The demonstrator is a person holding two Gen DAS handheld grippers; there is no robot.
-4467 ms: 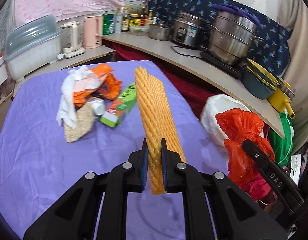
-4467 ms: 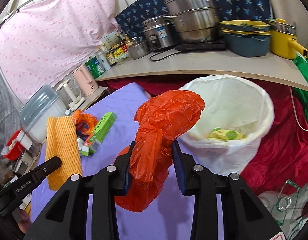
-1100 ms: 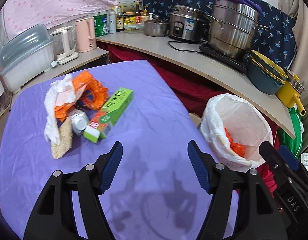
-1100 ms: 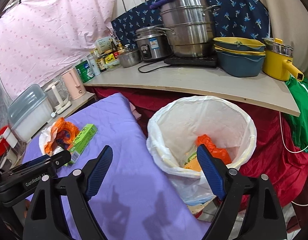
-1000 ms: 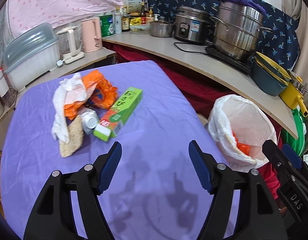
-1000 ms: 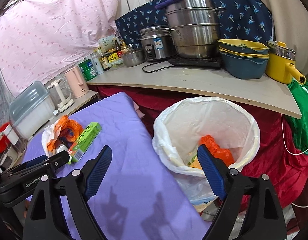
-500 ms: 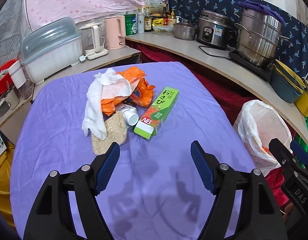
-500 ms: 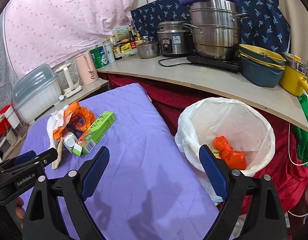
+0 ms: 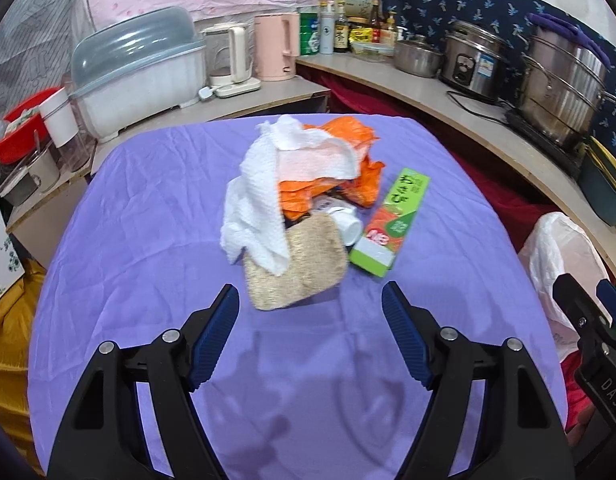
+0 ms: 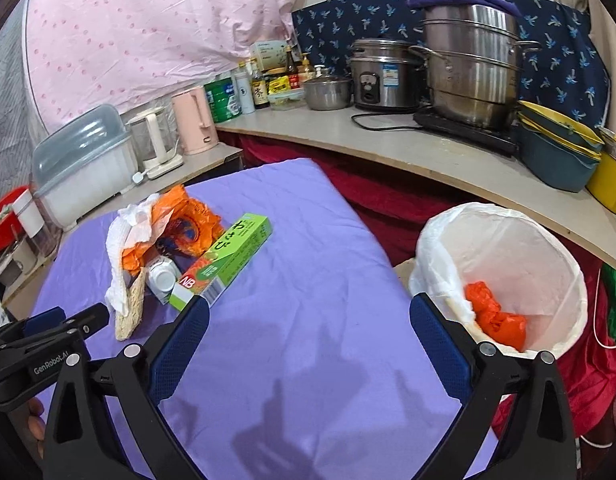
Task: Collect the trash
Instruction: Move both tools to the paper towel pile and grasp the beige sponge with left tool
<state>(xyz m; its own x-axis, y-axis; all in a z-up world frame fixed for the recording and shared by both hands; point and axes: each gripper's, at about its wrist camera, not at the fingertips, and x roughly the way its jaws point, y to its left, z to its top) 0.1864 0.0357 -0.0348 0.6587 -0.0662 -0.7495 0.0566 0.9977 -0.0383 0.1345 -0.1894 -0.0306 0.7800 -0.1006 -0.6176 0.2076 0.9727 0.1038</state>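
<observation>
It was a cramped home kitchen: a curved wooden counter carried a tall stacked steel steamer pot, a steel rice cooker (plugged in), sauce bottles and a pale pink electric kettle, beside a lidded plastic dish-drainer box.

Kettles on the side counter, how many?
2. The clear kettle with a white handle stands beside the dish box; the pink kettle is just right of it. Others may be hidden behind the box.

bin cut off at edge
</observation>
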